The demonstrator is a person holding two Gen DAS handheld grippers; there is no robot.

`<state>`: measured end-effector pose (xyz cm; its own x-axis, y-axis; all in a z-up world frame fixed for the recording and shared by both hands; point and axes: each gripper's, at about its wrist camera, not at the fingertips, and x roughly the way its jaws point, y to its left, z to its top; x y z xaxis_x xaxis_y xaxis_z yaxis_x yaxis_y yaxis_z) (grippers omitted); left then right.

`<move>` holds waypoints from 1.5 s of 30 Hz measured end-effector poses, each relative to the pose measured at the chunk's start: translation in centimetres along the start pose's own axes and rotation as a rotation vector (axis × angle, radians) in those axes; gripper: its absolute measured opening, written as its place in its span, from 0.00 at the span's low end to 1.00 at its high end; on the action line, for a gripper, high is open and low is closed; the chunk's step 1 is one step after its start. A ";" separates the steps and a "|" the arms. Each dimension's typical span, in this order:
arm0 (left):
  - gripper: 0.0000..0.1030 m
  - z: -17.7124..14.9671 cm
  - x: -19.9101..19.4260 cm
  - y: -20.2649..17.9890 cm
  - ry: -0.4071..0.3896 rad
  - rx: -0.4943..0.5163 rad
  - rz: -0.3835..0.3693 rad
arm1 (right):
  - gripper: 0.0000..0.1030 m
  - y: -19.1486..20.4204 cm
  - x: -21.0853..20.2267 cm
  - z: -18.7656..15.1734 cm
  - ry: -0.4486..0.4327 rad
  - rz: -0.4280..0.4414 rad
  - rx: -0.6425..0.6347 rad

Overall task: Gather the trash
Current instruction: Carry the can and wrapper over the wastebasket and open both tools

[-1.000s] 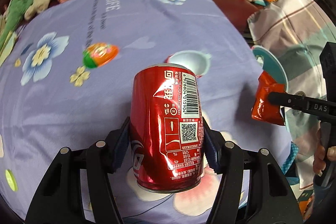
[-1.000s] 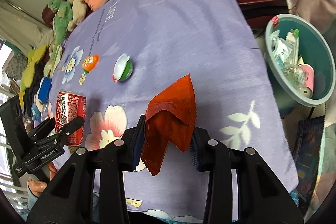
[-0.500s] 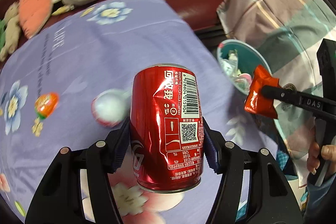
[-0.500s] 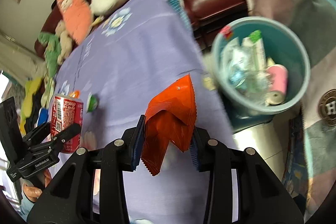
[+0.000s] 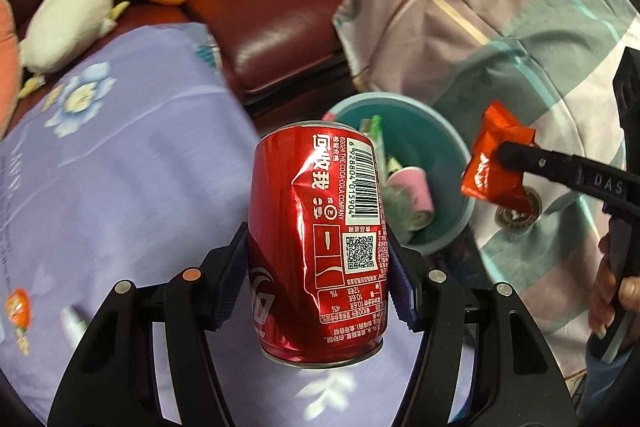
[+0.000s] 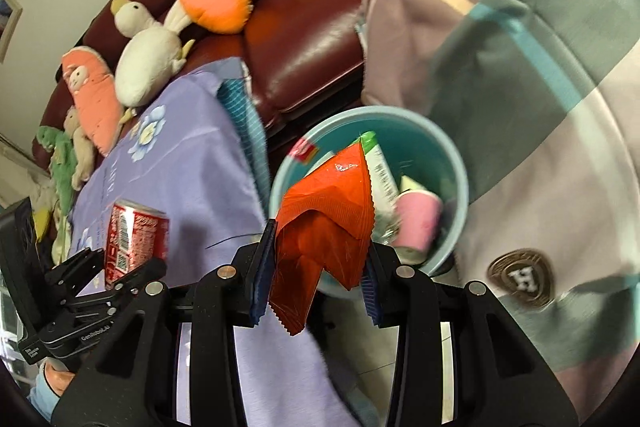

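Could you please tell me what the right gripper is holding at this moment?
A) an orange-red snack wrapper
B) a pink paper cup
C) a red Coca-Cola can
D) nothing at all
A: in the right wrist view the right gripper is clamped on an orange-red snack wrapper in front of the teal trash bin, while the red Coca-Cola can sits in the left gripper.

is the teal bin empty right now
No, the teal bin already holds trash, including a pink cup and a green-and-white wrapper lying inside it.
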<state>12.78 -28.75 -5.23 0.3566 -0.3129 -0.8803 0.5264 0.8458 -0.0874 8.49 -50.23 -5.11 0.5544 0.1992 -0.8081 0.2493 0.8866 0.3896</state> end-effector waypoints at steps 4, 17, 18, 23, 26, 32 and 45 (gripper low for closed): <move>0.61 1.1 2.5 -1.4 0.020 -0.001 -0.031 | 0.35 -1.3 0.8 1.2 0.012 -0.023 0.010; 0.61 3.5 8.7 -3.2 0.065 0.012 -0.093 | 0.35 -3.1 2.8 3.0 0.051 -0.093 0.004; 0.61 3.7 9.1 -3.3 0.069 0.014 -0.098 | 0.35 -3.1 2.8 3.2 0.053 -0.098 0.002; 0.75 4.3 10.6 -3.3 0.104 0.000 -0.099 | 0.36 -3.2 2.9 3.6 0.053 -0.117 -0.001; 0.82 4.2 10.3 -3.1 0.084 0.002 -0.092 | 0.36 -3.1 3.1 3.7 0.057 -0.122 -0.005; 0.82 3.6 9.6 -1.9 0.093 -0.022 -0.083 | 0.36 -2.4 3.6 3.6 0.071 -0.119 -0.016; 0.90 1.7 6.8 -0.4 0.066 -0.052 -0.084 | 0.44 -0.9 4.4 3.9 0.099 -0.140 -0.056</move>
<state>16.31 -31.93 -10.39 0.2608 -0.3557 -0.8975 0.5104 0.8399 -0.1846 13.83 -51.78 -7.24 0.4360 0.1099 -0.8932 0.2723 0.9299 0.2473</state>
